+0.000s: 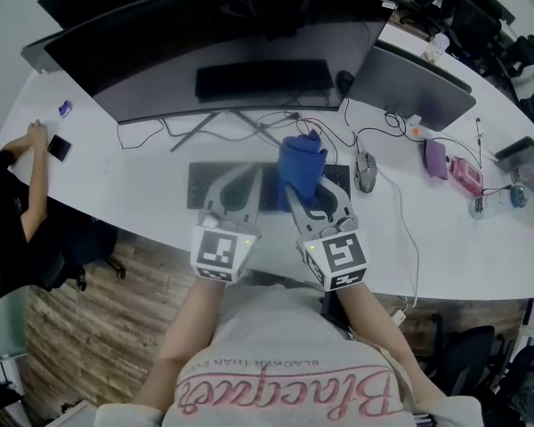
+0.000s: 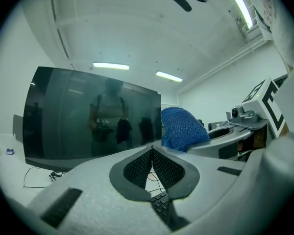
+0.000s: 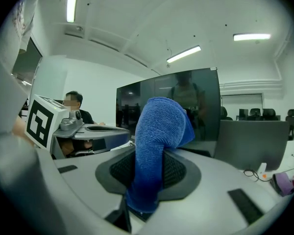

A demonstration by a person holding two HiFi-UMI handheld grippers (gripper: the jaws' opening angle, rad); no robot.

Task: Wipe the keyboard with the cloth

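Observation:
A black keyboard (image 1: 203, 187) lies on the white desk (image 1: 142, 172) below the big monitor, its middle hidden by both grippers. My right gripper (image 1: 310, 188) is shut on a blue cloth (image 1: 301, 165), which bulges up above the jaws over the keyboard's right half. In the right gripper view the cloth (image 3: 158, 146) stands clamped between the pads. My left gripper (image 1: 247, 176) hovers over the keyboard's middle, just left of the cloth. Its pads (image 2: 137, 168) meet at the tips with nothing held. A few keys (image 2: 160, 203) show through the slit below them.
A wide curved monitor (image 1: 214, 43) stands behind the keyboard, with a second screen (image 1: 409, 83) to its right. A mouse (image 1: 365, 171) sits right of the keyboard among cables. A seated person's arm (image 1: 31, 181) and a phone (image 1: 60, 148) are at the desk's left end.

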